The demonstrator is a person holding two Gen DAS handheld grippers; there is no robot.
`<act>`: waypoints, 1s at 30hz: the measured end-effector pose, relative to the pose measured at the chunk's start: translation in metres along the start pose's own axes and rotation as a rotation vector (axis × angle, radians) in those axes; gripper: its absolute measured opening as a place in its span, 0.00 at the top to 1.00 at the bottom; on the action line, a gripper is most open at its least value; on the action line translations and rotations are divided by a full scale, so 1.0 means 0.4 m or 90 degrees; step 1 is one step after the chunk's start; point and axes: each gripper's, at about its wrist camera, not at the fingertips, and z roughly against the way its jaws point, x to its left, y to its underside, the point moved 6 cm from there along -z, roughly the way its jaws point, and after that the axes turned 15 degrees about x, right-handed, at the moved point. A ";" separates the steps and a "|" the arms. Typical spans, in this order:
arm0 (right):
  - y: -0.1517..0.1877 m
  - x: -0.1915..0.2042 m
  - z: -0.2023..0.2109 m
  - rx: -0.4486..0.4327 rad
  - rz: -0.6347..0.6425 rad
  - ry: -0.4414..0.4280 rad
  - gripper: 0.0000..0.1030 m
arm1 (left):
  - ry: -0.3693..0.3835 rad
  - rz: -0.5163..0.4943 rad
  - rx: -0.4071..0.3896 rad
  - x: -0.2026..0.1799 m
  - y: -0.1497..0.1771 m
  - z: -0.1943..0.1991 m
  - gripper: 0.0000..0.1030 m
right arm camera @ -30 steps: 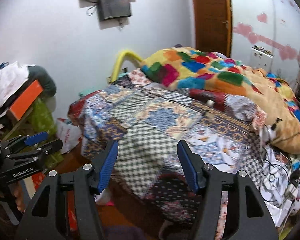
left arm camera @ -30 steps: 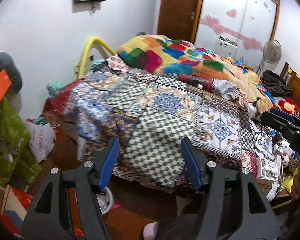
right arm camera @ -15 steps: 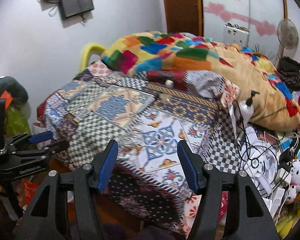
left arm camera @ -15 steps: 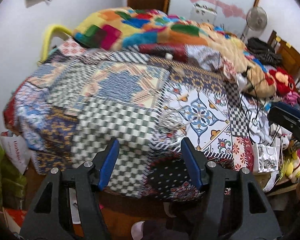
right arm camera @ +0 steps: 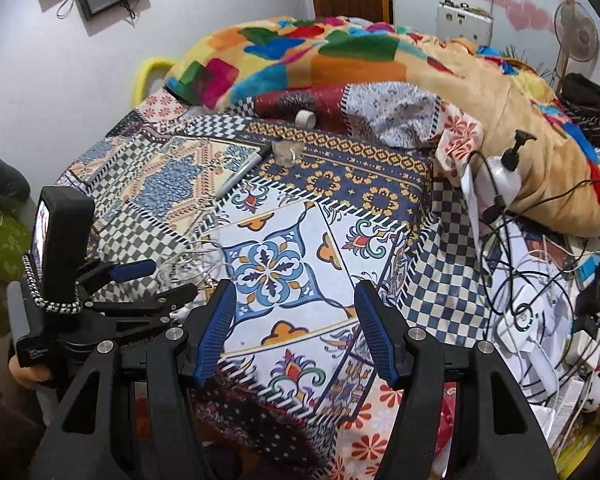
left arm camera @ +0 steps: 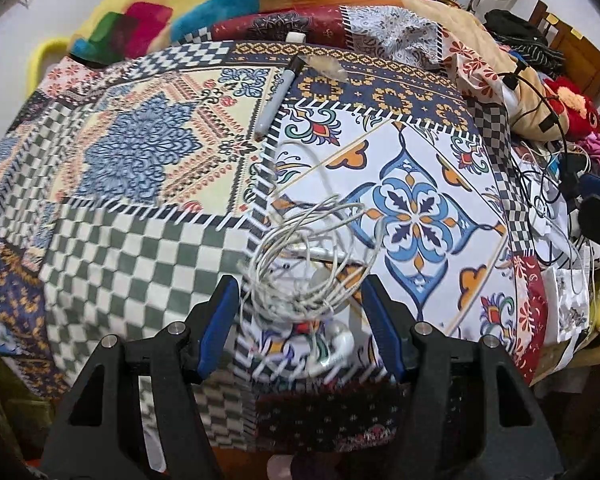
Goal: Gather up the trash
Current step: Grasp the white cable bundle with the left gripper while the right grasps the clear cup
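A tangle of white earphone cable (left arm camera: pixel 308 264) lies on the patchwork bedspread (left arm camera: pixel 132 248) near the bed's front edge. My left gripper (left arm camera: pixel 300 320) hovers right over it, open, with its blue pads on either side of the tangle and not touching it. Farther back lie a grey marker pen (left arm camera: pixel 278 96), a crumpled clear wrapper (left arm camera: pixel 328 66) and a small white tape roll (left arm camera: pixel 296 37). My right gripper (right arm camera: pixel 296 328) is open and empty above the white flowered patch. In its view the left gripper (right arm camera: pixel 168 280) sits at the left by the cable tangle (right arm camera: pixel 188 264).
A bright patchwork blanket (right arm camera: pixel 340 52) is heaped at the back of the bed. On the right lie a white pump bottle (right arm camera: pixel 508 176), black and white cords (right arm camera: pixel 512 280), papers and soft toys. A standing fan (right arm camera: pixel 576 32) is at the far right.
Both grippers have dropped toward the bed and tilted downward. The left one has come from off the bed's foot to just over the cable tangle. Jaw widths look unchanged.
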 end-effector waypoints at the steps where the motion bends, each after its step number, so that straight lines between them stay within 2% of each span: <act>1: -0.008 -0.002 -0.011 0.003 0.001 0.001 0.44 | 0.003 -0.002 -0.002 0.001 -0.004 -0.005 0.39; 5: -0.049 0.005 -0.051 0.011 0.010 -0.007 0.44 | -0.017 -0.016 -0.013 0.001 -0.019 -0.028 0.41; 7: -0.077 0.009 -0.069 0.012 0.015 -0.015 0.44 | -0.009 -0.026 -0.033 -0.003 -0.025 -0.030 0.56; 9: -0.105 0.014 -0.090 0.012 0.013 -0.026 0.44 | -0.002 -0.025 -0.047 0.004 -0.029 -0.026 0.66; 12: -0.151 0.018 -0.130 0.018 0.009 -0.045 0.44 | 0.037 -0.004 -0.060 0.030 -0.038 -0.018 0.78; 15: -0.201 0.019 -0.169 0.017 0.003 -0.047 0.44 | 0.102 0.032 -0.061 0.068 -0.045 -0.005 0.82; 16: -0.216 0.020 -0.180 0.017 0.002 -0.046 0.44 | 0.106 0.046 -0.068 0.084 -0.048 0.003 0.85; 20: -0.282 0.021 -0.231 0.022 -0.004 -0.051 0.44 | 0.065 0.066 -0.119 0.152 -0.061 0.052 0.85; 24: -0.345 0.030 -0.279 0.025 -0.009 -0.052 0.44 | 0.027 0.081 -0.147 0.209 -0.074 0.075 0.85; 26: -0.375 0.033 -0.302 0.023 -0.018 -0.050 0.44 | 0.024 0.095 -0.159 0.238 -0.078 0.083 0.85; 27: -0.383 0.034 -0.310 0.023 -0.020 -0.050 0.45 | 0.026 0.100 -0.162 0.250 -0.076 0.085 0.85; 29: -0.400 0.035 -0.330 0.029 -0.020 -0.040 0.56 | 0.027 0.115 -0.168 0.273 -0.079 0.088 0.85; 30: -0.406 0.035 -0.341 0.033 -0.018 -0.032 0.58 | 0.028 0.118 -0.170 0.279 -0.082 0.085 0.85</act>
